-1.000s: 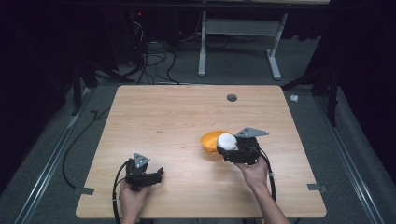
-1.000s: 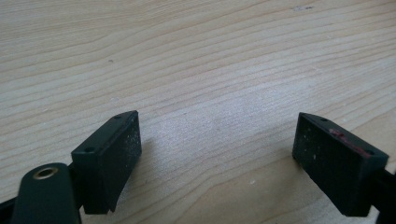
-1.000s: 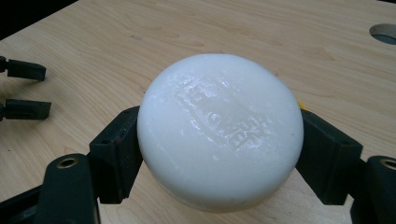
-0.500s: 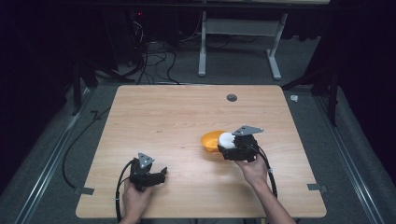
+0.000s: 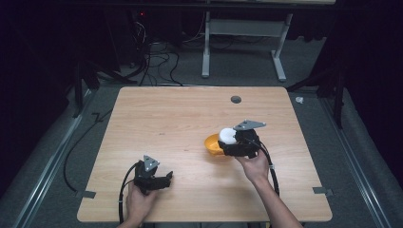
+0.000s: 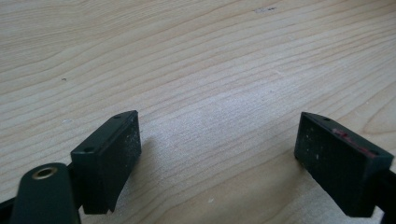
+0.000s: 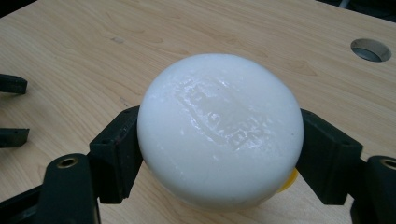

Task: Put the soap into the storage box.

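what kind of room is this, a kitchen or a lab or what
Most likely a lab or recording workspace, not a kitchen: a bare wooden table on grey carpet, loose cables on the floor behind it, and dark surroundings with a metal desk frame beyond.

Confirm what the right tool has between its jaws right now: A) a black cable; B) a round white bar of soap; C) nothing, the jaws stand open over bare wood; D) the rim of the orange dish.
B: in the right gripper view both jaws of the right tool press the sides of the round white soap; the high view shows it at the orange dish.
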